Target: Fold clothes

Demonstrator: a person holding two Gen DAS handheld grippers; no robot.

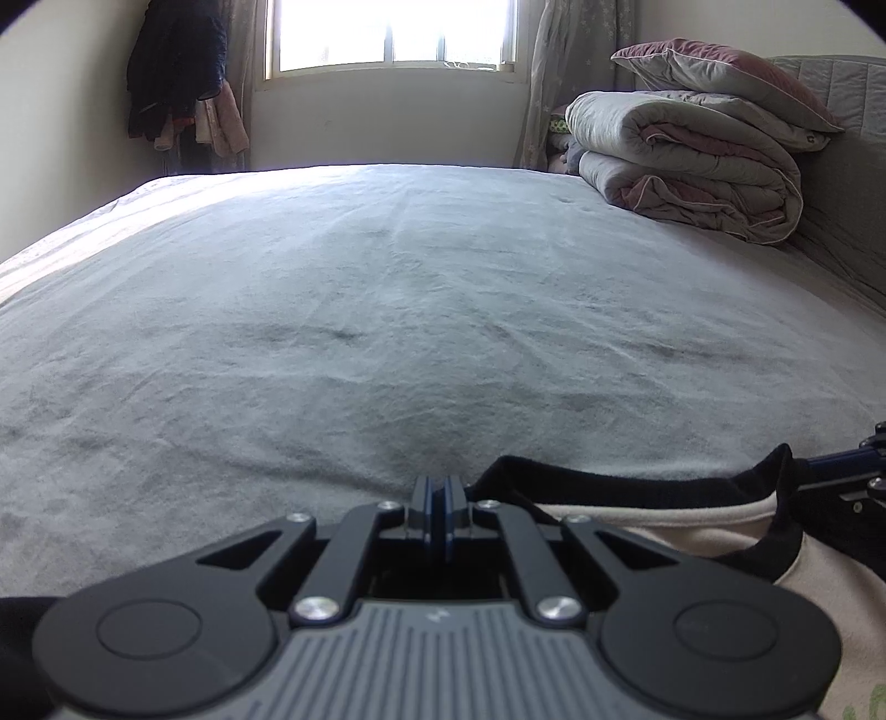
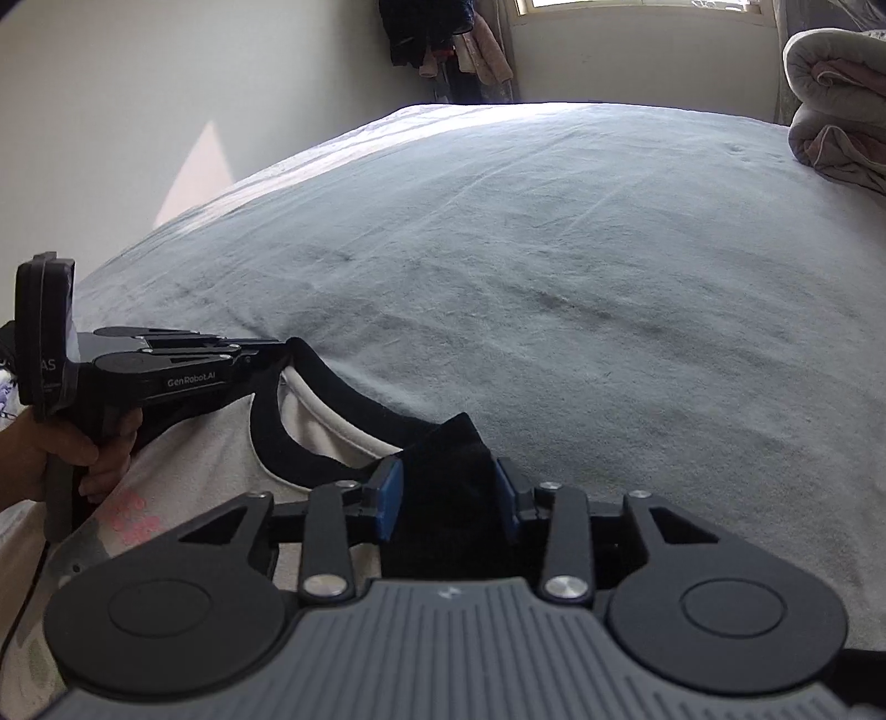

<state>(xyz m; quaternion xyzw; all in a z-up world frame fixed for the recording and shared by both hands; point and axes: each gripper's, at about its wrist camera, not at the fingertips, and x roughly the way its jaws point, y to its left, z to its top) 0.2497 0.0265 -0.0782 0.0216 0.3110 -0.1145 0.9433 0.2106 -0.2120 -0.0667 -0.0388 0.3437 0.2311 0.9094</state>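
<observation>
Two grippers, one shirt, one bed.

Left gripper point(image 1: 440, 487): blue pads pressed together at the black collar edge of the shirt point(image 1: 720, 531). From the right wrist view the left gripper point(image 2: 277, 349) meets the collar rim at its tip, so it reads as pinching the collar fabric; the pinch point itself is hidden behind the pads. One hand point(image 2: 66, 448) grips its handle.

Right gripper point(image 2: 448, 498): jaws spread, two blue pads apart, with a fold of black shirt fabric lying between them. The pads do not appear to press on it. No earlier frame to compare.

Shirt point(image 2: 210, 443): cream body, black neckband and black shoulder, lying at the near edge of the bed point(image 2: 498, 277), collar end towards the far side. Pink print on the chest, blurred, not readable. A patch of green print at the lower right of the left wrist view, also unreadable.

Writing: "GenRobot.AI" in white on the side of the left gripper. On the black camera block point(image 2: 47, 343) at its rear, letters "AS" visible, the rest cut off.

Bed cover is grey, lightly creased. One folded quilt point(image 1: 686, 166) at the far right of the bed, one pillow point(image 1: 731, 77) stacked on it. One window point(image 1: 393, 33), bright. Dark and pink clothes point(image 1: 177, 72) hang in the far left corner; count unclear
</observation>
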